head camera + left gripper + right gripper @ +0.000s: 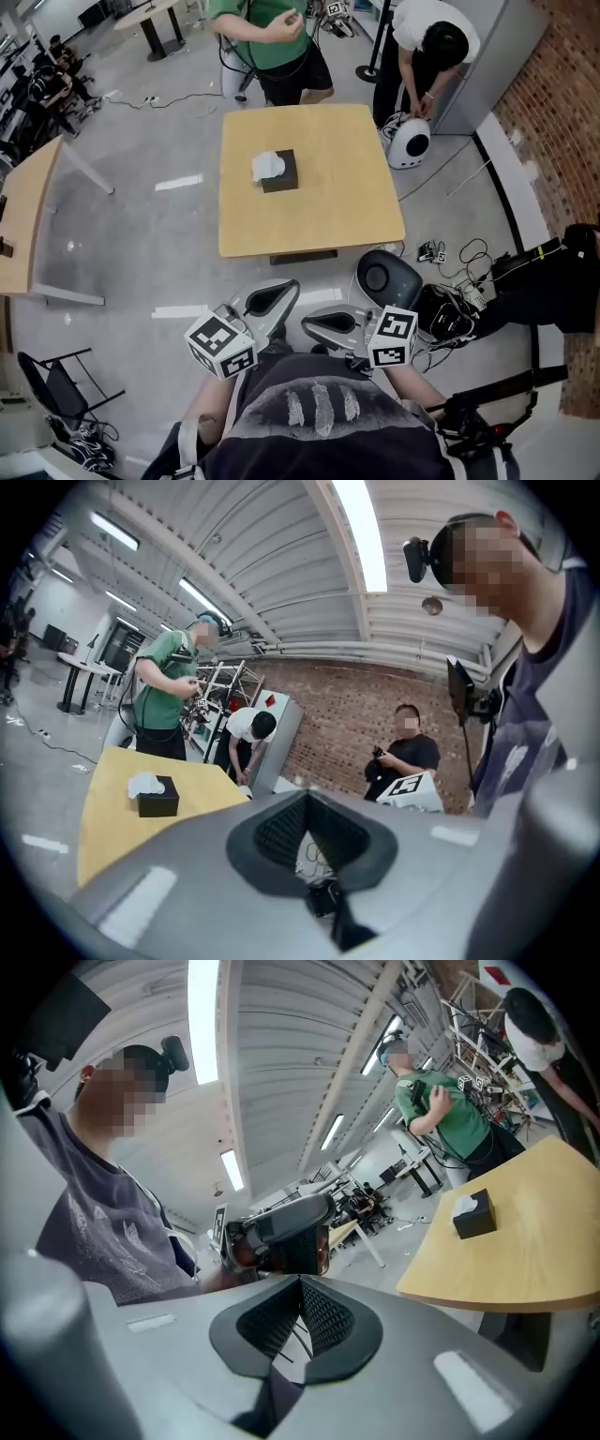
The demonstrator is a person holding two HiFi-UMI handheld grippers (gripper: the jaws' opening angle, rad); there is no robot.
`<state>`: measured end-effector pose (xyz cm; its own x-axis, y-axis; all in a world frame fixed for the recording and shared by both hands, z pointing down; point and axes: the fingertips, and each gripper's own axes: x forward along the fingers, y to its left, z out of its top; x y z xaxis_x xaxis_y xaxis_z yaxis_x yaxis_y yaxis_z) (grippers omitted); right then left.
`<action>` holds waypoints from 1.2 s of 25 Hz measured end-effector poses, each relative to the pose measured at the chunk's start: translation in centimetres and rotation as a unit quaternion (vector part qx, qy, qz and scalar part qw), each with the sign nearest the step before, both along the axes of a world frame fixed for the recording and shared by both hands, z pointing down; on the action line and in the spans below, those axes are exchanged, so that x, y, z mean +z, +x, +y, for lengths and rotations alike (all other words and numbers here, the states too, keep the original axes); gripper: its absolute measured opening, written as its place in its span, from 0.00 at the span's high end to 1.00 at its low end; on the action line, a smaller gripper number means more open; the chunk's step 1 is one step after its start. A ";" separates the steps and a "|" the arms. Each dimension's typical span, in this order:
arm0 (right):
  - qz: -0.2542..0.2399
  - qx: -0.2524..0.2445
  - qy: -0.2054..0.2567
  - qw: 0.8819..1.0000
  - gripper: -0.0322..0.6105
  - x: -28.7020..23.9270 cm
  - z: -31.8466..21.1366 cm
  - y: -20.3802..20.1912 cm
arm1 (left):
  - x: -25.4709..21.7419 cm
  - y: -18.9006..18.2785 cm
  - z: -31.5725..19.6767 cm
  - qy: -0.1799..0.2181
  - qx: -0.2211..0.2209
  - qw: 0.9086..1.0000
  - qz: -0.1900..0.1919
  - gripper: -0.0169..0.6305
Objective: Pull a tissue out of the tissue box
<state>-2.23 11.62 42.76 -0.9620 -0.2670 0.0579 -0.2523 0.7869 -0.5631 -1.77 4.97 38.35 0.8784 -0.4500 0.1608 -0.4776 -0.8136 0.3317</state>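
Note:
A black tissue box (280, 172) with a white tissue (266, 165) sticking out of its top sits on the square wooden table (328, 197), left of the middle. Both grippers are held low and close to my body, well short of the table's near edge. My left gripper (272, 298) is shut with nothing in it, and so is my right gripper (330, 323). In the left gripper view the shut left gripper (307, 795) points past the table, with the box (157, 799) far off at the left. In the right gripper view the right gripper (301, 1281) faces the other gripper, with the box (475, 1215) far off at the right.
A person in a green shirt (267, 37) stands at the table's far edge. Another in a white shirt (427, 42) bends over a white round device (410, 141). A dark round seat (387, 278) and cables (459, 272) lie near the table's right front corner. A second table (28, 216) stands at the left.

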 end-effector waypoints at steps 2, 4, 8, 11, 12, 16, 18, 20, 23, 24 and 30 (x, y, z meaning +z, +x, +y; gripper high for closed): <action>0.010 -0.003 0.001 1.000 0.95 0.0 -0.9 -0.9 | 0.1 -1.2 -0.9 -0.002 -0.005 1.000 0.009 0.97; 0.021 -0.006 0.002 1.000 0.95 0.0 -1.8 -2.0 | 0.1 -2.6 -1.8 -0.004 -0.008 1.000 0.014 0.97; 0.037 -0.002 0.009 0.999 0.95 -0.3 -3.4 -3.9 | -0.2 -4.8 -3.5 -0.003 -0.005 1.000 0.020 0.97; 0.040 0.013 0.009 0.999 0.95 -0.5 -4.6 -5.0 | -0.8 -6.3 -4.6 0.004 0.000 1.000 0.027 0.97; 0.041 0.017 0.007 0.999 0.95 -0.6 -5.1 -5.5 | -0.9 -6.9 -5.0 0.006 0.001 1.000 0.029 0.97; 0.047 0.021 0.010 0.999 0.95 -0.7 -6.9 -7.8 | -0.8 -9.6 -6.3 0.009 0.002 0.999 0.036 0.97; 0.054 0.015 0.014 0.998 0.95 -0.8 -7.5 -9.2 | -0.9 -11.0 -6.8 0.010 0.000 0.999 0.040 0.97; 0.063 0.010 0.017 0.998 0.95 -0.7 -7.9 -10.4 | -0.9 -12.1 -7.4 0.012 -0.001 0.999 0.044 0.97; 0.071 0.013 0.018 0.997 0.95 -0.7 -8.4 -11.6 | -0.9 -13.6 -8.0 0.015 -0.002 0.999 0.049 0.97; 0.074 0.015 0.018 0.997 0.95 -0.7 -8.6 -11.9 | -0.9 -14.0 -8.2 0.016 -0.003 0.999 0.052 0.97; 0.085 0.014 0.004 0.996 0.95 -0.2 -9.6 -13.1 | -1.0 -15.0 -8.8 0.010 -0.002 0.998 0.063 0.97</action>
<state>-15.30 2.00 42.55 -0.9303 -0.2955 0.2175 -0.3662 0.7826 -0.5033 -16.73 -3.86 37.38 0.8889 -0.4564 0.0401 -0.4371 -0.8184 0.3731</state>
